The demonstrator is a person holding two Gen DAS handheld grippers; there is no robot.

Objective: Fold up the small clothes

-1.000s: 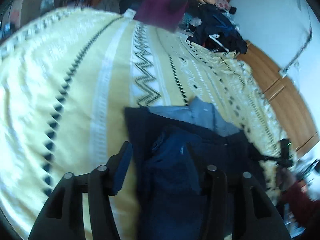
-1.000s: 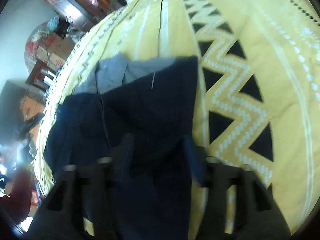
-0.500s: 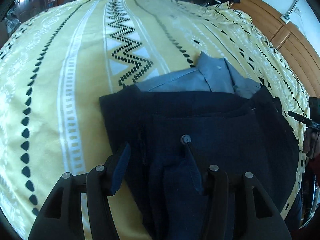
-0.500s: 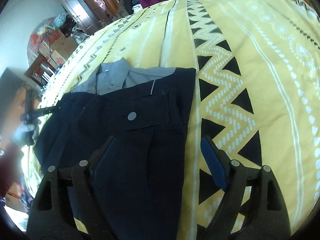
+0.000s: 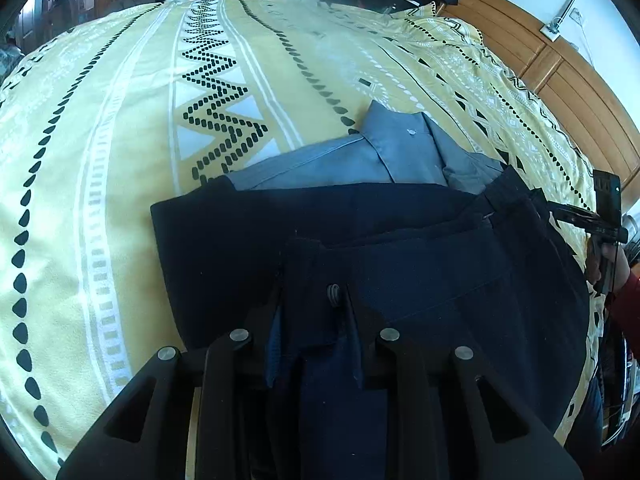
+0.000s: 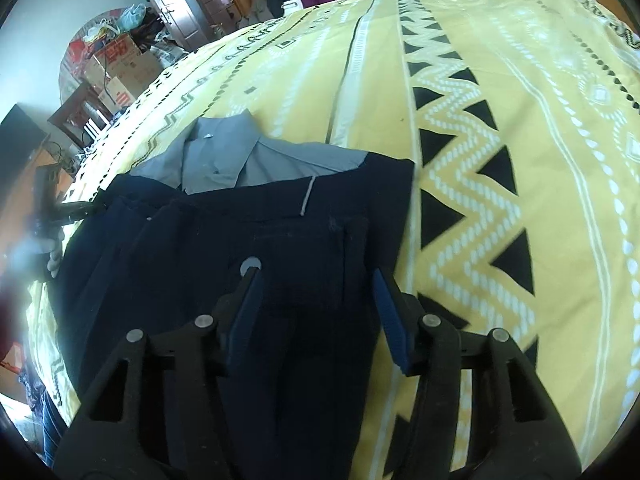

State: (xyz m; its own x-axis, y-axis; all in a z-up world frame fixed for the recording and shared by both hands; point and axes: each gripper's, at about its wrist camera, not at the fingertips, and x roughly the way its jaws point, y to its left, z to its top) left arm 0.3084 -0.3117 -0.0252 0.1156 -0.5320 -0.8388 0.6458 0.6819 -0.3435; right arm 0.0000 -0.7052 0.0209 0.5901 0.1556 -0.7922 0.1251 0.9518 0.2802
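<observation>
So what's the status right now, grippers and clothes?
Left gripper shut on navy garment. Right gripper open over the same garment. Grey collared shirt lies partly under it on yellow bedspread. Nothing in the way.

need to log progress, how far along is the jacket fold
Done: the jacket lies on the bedspread with its dark lower part folded up, grey collar showing. In hand: the left gripper pinches a fold; the right gripper is open. Left: any further folds.
</observation>
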